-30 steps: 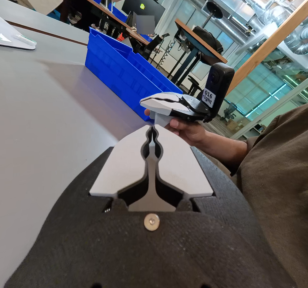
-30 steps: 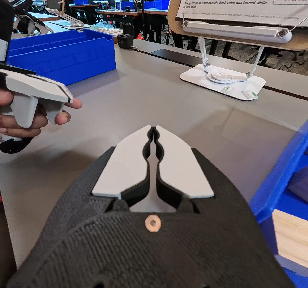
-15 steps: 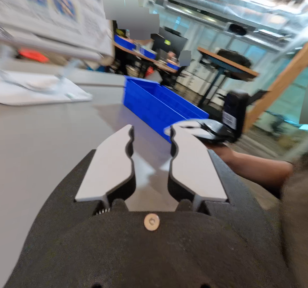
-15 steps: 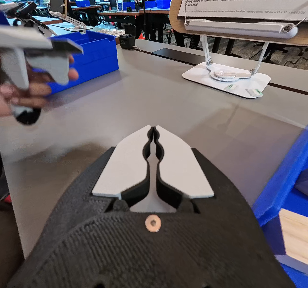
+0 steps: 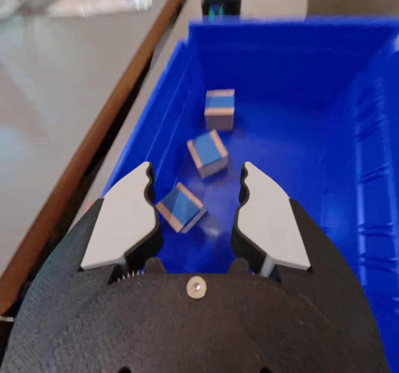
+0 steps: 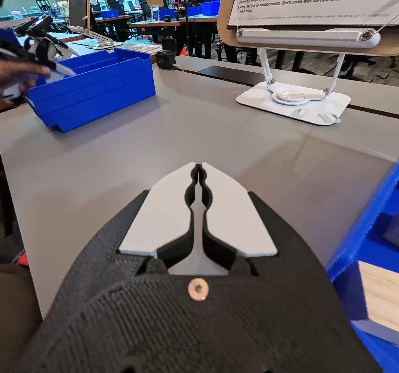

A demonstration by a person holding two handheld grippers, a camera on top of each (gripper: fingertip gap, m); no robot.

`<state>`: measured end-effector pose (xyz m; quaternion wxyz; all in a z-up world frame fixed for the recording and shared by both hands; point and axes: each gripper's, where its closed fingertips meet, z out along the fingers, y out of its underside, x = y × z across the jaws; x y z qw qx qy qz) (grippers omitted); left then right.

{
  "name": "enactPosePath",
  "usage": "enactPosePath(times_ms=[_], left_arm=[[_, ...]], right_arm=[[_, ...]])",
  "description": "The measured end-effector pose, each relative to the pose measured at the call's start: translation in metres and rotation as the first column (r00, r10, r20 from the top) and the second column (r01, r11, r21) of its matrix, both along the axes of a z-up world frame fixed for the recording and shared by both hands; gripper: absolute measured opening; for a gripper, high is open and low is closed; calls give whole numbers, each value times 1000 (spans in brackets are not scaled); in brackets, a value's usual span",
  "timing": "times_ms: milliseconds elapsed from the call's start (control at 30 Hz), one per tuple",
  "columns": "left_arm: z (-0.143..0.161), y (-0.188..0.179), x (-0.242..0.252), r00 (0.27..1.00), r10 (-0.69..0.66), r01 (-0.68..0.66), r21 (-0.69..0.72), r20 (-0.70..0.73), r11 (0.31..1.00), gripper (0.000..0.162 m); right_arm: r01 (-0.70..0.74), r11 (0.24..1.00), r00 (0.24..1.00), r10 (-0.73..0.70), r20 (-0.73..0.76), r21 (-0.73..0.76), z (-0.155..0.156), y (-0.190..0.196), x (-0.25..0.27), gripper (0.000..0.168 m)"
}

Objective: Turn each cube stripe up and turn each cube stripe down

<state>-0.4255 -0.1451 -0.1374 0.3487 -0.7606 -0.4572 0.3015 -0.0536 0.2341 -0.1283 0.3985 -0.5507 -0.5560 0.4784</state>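
Hovering: left gripper (image 5: 197, 186) jaws spread, empty, over blue bin (image 5: 280, 64) | three cubes (image 5: 181, 207) (image 5: 207, 153) (image 5: 219, 109) near to far, stripes up, unturned | right gripper (image 6: 198, 165) closed, empty, above table (image 6: 194, 129)

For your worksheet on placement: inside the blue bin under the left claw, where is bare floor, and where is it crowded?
Bare floor lies right of the three cubes, up to the blue bin's right wall, and behind the far cube. The left side is crowded: near cube, middle cube.

Three wooden cubes (image 5: 219, 109) (image 5: 207, 153) (image 5: 181, 207) in blue bin (image 5: 269, 64), blue stripes up, loosely in a row
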Motion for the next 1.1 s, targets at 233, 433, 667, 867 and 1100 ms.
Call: enactPosePath(times_ms=[233,433,667,867,1100], left_arm=[[-57,-20,9,970,74,-22,-221,230,975,80],[-66,-21,19,961,45,59,-363,273,930,88],[-50,9,30,956,-73,140,-221,283,965,76],[-62,-9,25,963,-17,110,-335,269,936,76],[-70,-13,26,958,-41,160,-414,283,896,69]], right_arm=[[12,1000,1000,-11,15,-26,-3,2,-3,0],[7,1000,1000,-6,18,-22,-4,0,-3,0],[8,1000,1000,-8,14,-23,-3,1,-2,0],[4,999,1000,-3,16,-35,-4,1,-2,1],[0,999,1000,0,20,-33,-5,-1,-3,1]])
